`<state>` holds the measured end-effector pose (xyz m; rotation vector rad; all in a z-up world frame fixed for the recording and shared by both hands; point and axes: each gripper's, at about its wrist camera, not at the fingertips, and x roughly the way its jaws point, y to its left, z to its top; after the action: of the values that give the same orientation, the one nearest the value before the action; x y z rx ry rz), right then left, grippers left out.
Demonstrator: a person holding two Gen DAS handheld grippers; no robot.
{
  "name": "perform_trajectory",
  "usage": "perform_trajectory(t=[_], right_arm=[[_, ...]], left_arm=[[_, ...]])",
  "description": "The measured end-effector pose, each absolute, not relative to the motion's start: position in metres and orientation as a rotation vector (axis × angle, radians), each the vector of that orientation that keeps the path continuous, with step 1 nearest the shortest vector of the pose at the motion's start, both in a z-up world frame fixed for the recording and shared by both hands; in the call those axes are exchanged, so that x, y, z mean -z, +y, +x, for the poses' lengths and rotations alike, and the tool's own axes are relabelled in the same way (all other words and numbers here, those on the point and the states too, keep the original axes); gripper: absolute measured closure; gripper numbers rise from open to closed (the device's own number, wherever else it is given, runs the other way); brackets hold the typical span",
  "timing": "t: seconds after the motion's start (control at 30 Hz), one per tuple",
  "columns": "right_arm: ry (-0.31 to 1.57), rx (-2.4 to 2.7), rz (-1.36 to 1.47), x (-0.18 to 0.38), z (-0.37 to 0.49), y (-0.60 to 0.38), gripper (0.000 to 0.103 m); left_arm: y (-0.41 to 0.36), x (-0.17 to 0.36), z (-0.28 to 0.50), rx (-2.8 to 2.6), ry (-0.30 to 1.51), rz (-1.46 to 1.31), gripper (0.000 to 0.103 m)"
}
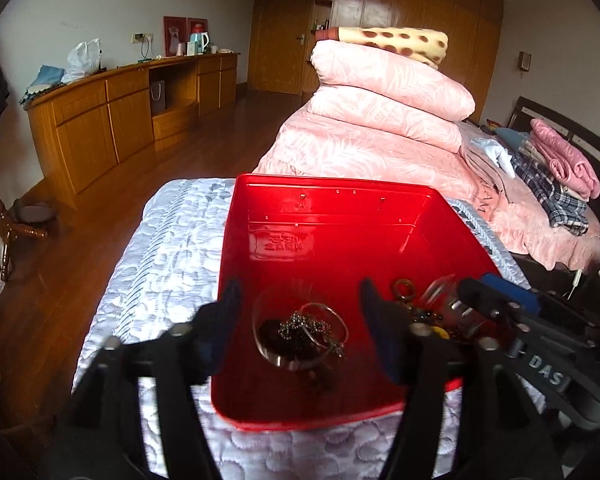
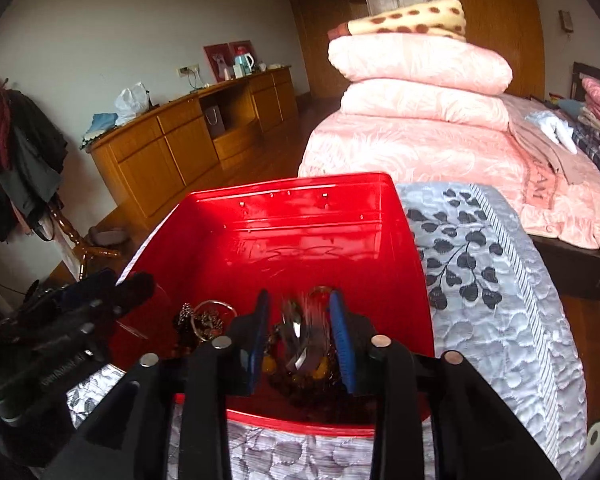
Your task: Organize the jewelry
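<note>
A red box (image 1: 332, 216) sits open on a grey quilted cover. A clear glass bowl (image 1: 300, 330) with a dark bead chain and a silver bangle stands inside it. My left gripper (image 1: 298, 300) is open, its fingers either side of that bowl, just above it. My right gripper (image 2: 302, 322) is shut on a second clear glass bowl (image 2: 304, 332), tilted over a heap of amber and dark beads (image 2: 320, 372). That gripper shows in the left wrist view (image 1: 480, 300) at the box's right side. The red box (image 2: 300, 240) fills the right wrist view too.
The grey quilted cover (image 1: 172, 248) lies on a bed end. Pink folded quilts (image 1: 380, 96) and stacked clothes (image 1: 556, 176) lie beyond. A wooden sideboard (image 1: 112, 108) lines the left wall. A coat stand with clothes (image 2: 24, 152) stands at the left.
</note>
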<state>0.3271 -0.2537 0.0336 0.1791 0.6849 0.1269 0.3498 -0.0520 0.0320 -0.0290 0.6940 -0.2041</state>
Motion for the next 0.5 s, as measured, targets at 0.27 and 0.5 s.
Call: perform_trajectory(t=[0.27,0.5], right_arm=[[0.616,-0.096,0.217,-0.045,0.306,-0.271,0.046],[0.59,-0.083,0.191,-0.048,0.282,-0.275,0.034]], left_arm=[[-0.038,-0.042,0.332,0.163,0.621,-0.037,0.017],[-0.028,-0.053,0.299,0.137,0.563,-0.03,0.013]])
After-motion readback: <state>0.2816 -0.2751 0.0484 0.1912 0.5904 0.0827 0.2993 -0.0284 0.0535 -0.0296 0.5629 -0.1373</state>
